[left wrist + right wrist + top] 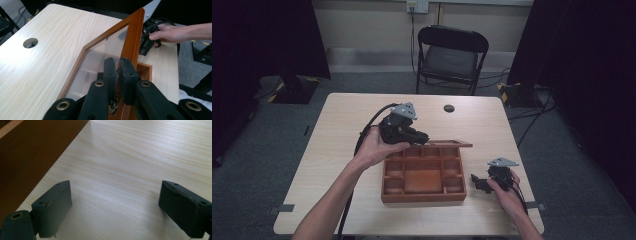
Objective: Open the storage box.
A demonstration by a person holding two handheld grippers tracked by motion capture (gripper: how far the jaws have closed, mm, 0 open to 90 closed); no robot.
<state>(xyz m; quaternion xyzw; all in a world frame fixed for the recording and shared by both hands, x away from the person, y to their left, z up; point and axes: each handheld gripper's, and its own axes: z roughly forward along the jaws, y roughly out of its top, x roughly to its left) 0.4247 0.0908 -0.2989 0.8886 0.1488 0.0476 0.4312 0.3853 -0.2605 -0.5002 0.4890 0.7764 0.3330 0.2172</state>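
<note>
A brown wooden box [424,196] with several compartments stands at the middle of the table. Its glass-paned lid [451,144] is raised at the far side. My left gripper [424,138] is shut on the lid's wooden frame [132,37], and in the left gripper view its jaws [118,67] pinch the frame's edge beside the glass. My right gripper [477,182] rests low on the table just right of the box, held in a hand. In the right gripper view its jaws [115,202] stand wide open over bare tabletop, with the box wall [30,157] at their left.
The light wooden table [347,130] has a round cable hole [449,108] near its far edge. A black folding chair [449,57] stands behind the table. Cables trail from both grippers, and dark curtains hang at either side.
</note>
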